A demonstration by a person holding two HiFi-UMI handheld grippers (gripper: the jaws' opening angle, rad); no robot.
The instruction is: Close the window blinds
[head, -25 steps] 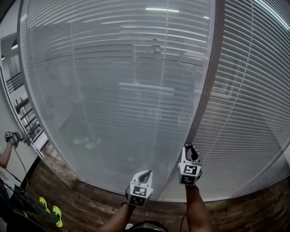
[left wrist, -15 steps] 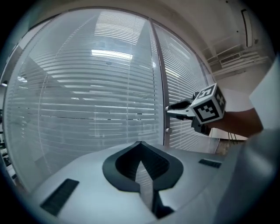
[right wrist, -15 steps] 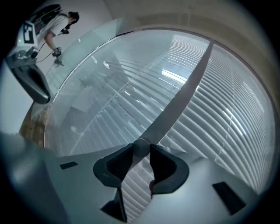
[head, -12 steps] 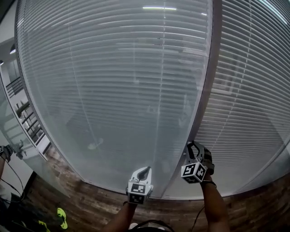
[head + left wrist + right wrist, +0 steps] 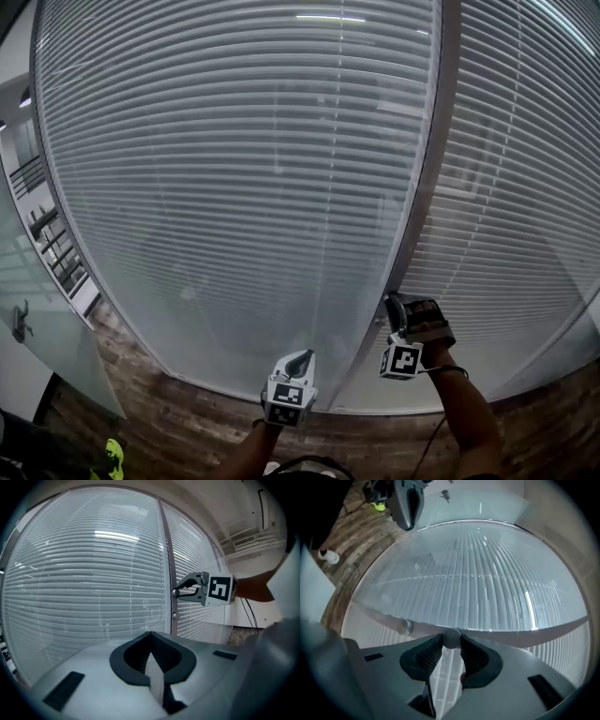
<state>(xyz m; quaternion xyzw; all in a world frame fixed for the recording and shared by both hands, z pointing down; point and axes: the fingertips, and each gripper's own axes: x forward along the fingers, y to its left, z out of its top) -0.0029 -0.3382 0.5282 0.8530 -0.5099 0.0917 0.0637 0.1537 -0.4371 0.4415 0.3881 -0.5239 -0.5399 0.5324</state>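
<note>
White slatted blinds (image 5: 244, 169) fill the large glass pane ahead, their slats turned flat so little shows through. On the grey frame post (image 5: 429, 178) between the panes sits a small round knob (image 5: 451, 638). My right gripper (image 5: 392, 306) is rolled on its side and shut on that knob, with both ribbed pads pressing on it in the right gripper view. A second small knob (image 5: 404, 627) sits further along the post. My left gripper (image 5: 300, 358) hangs lower, to the left, apart from the glass, shut and holding nothing.
Another pane with blinds (image 5: 525, 216) lies right of the post. A wood-pattern floor (image 5: 141, 394) runs below the glass. A glass partition (image 5: 47, 356) stands at the far left, with a yellow-green shoe (image 5: 114, 457) on the floor near it.
My right gripper has rolled about a quarter turn on the knob. The slats have tilted shut, and the room seen through them before is now hidden. My left gripper stayed put.
</note>
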